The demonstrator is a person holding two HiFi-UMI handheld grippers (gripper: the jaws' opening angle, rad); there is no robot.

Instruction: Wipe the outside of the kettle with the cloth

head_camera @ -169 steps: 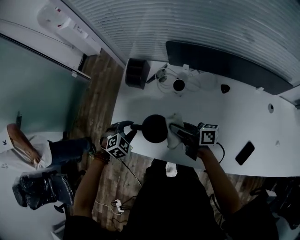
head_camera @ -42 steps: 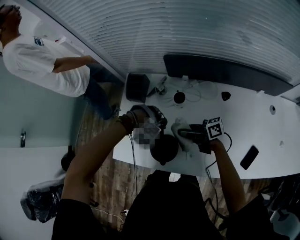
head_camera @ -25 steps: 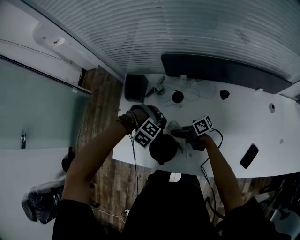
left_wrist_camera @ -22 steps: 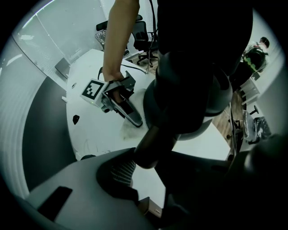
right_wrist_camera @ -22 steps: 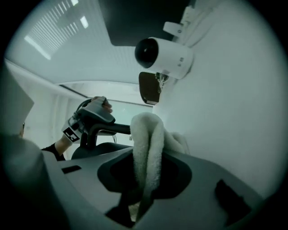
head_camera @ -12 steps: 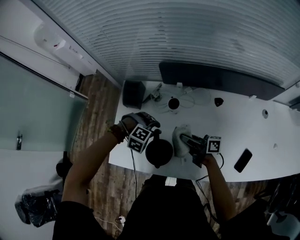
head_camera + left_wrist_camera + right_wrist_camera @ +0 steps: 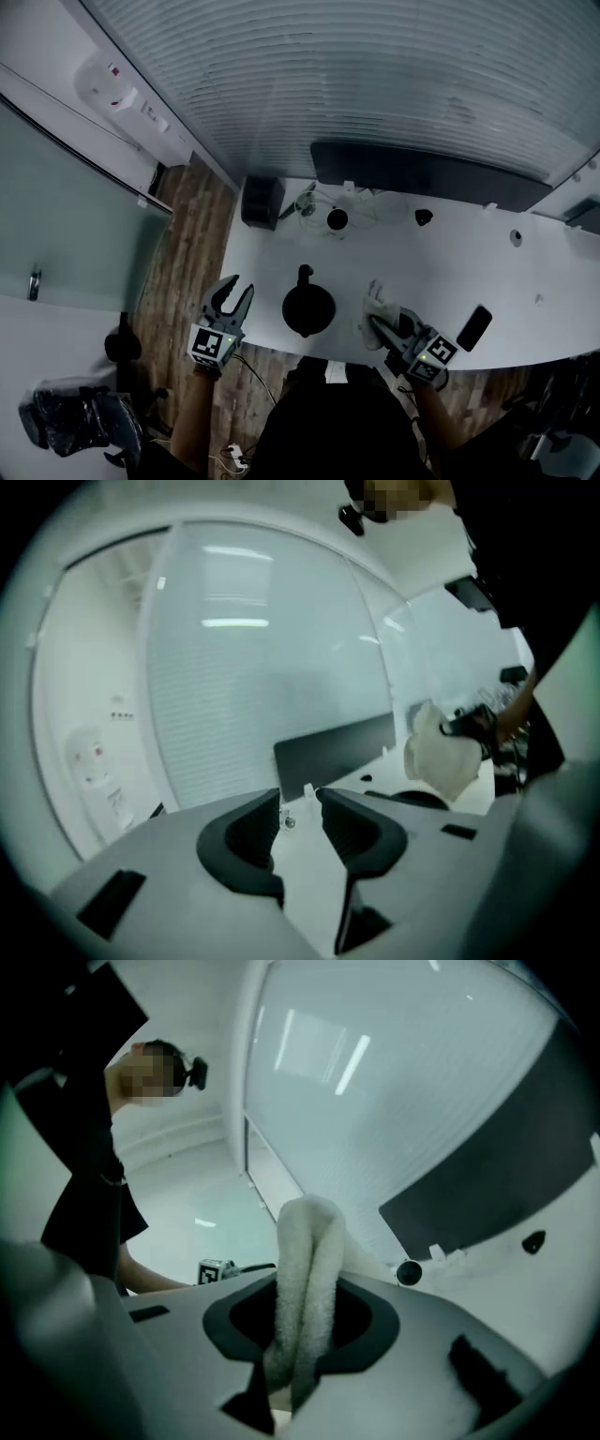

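The black kettle [image 7: 307, 309] stands alone near the front edge of the white table [image 7: 525, 281], its handle pointing away from me. My left gripper [image 7: 234, 288] hovers left of it, beyond the table's edge over the floor. Its jaws are opening with nothing between them [image 7: 300, 803]. My right gripper [image 7: 380, 324] is to the right of the kettle, apart from it, shut on the bunched white cloth [image 7: 379, 302]. In the right gripper view the cloth [image 7: 305, 1269] stands folded between the jaws [image 7: 305, 1302]. The left gripper view shows the cloth [image 7: 441, 757] hanging above the kettle's dark top [image 7: 419, 800].
A wide black monitor [image 7: 427, 173] runs along the table's back. A black box [image 7: 261, 201] sits at the back left corner, beside a small round object with cables [image 7: 336, 219]. A dark phone [image 7: 473, 328] lies right of my right gripper. Wooden floor [image 7: 187, 253] is at the left.
My left gripper has let go of the kettle and swung out left past the table edge. My right gripper has drawn the cloth back off the kettle towards me.
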